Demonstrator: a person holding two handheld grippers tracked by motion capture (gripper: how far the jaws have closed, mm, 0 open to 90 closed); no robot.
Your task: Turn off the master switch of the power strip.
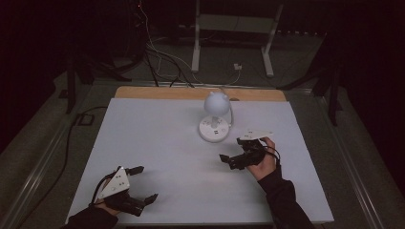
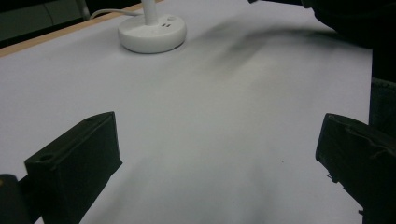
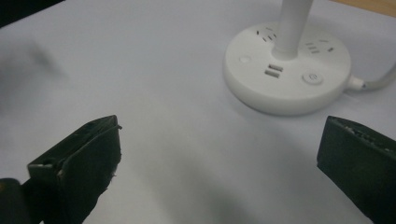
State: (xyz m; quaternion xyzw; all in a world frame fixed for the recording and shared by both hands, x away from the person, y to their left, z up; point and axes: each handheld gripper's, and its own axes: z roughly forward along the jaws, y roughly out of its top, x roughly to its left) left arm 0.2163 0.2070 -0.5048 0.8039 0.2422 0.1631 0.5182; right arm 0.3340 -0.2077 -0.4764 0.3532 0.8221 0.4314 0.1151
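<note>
A white desk lamp stands at the back middle of the table, its round base (image 1: 214, 129) under a globe head (image 1: 216, 102). My right gripper (image 1: 231, 149) is open just right of and in front of the base, empty. In the right gripper view the base (image 3: 287, 70) lies close ahead, with sockets, a power button (image 3: 312, 78) and the stem (image 3: 292, 25); the gripper (image 3: 219, 158) has its jaws wide apart. My left gripper (image 1: 146, 183) is open near the front left corner. The left gripper view shows the gripper (image 2: 219, 158) empty, with the base (image 2: 152, 32) far ahead.
The white table top (image 1: 157, 138) has a wooden strip (image 1: 157, 92) along its back edge. The lamp's cable (image 3: 379, 84) runs off behind the base. A white frame (image 1: 234, 28) and loose cables (image 1: 157, 57) are on the floor beyond. A dark sleeve (image 2: 345, 18) crosses the left gripper view.
</note>
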